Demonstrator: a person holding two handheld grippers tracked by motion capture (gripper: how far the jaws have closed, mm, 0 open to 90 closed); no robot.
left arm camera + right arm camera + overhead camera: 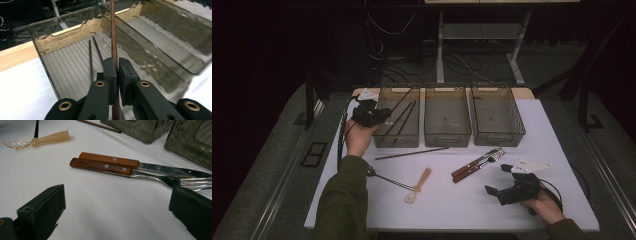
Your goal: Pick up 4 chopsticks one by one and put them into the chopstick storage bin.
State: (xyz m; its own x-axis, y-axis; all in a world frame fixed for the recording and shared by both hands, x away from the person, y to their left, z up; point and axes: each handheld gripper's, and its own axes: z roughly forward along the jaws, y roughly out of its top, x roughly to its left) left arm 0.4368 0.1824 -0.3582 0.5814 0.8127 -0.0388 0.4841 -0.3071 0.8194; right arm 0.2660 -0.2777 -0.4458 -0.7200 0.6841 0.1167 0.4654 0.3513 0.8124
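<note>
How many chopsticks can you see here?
4: two black chopsticks lie in the left bin, a brown one is clamped in the left gripper, another lies on the table.

Brown chopstick held over the left bin

A thin, dark brown chopstick (114,37) is gripped between the jaws of the left gripper (117,75) and is pointed steeply away over the leftmost smoky clear bin (384,137). Two black chopsticks (95,53) are laid side by side on that bin's ribbed floor, just left of the held stick.
</note>
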